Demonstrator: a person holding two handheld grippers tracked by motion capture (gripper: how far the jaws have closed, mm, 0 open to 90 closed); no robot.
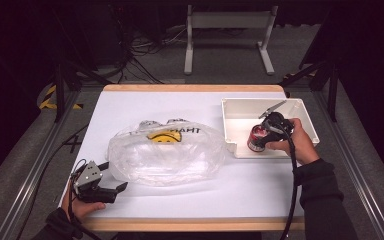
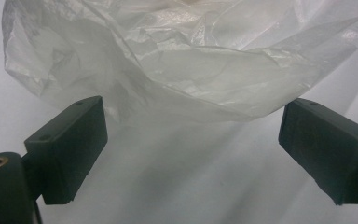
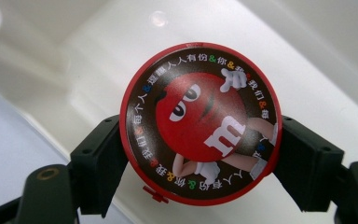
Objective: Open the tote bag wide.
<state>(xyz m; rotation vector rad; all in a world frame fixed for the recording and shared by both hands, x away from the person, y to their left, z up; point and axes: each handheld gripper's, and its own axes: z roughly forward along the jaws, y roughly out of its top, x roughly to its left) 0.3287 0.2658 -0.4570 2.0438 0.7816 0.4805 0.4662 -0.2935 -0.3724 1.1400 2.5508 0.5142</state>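
The white table [image 1: 190,200] carried everything, and places here are given from the white plastic tray [image 1: 300,107] that sat toward its far right corner. Well to the left of the tray, near the table's middle, lay a crumpled clear plastic bag [image 1: 167,155] with a yellow smiley face printed on its far side; in the left gripper view its wrinkled film [image 2: 177,60] hung just beyond the jaws. Inside the tray, at its near left corner beside the notch in the wall, stood the round red M&M's tin [image 1: 256,138], its lid showing a red candy character ringed with Chinese lettering [image 3: 200,123]. The right gripper [image 1: 262,135] reached into the tray from the near side, and its jaws stood on either side of the tin's lid, pressed against the rim and holding it. The left gripper [image 1: 112,192] rested far to the left of the tray, by the table's near left corner just beside the bag, with its jaws spread wide and nothing between them.
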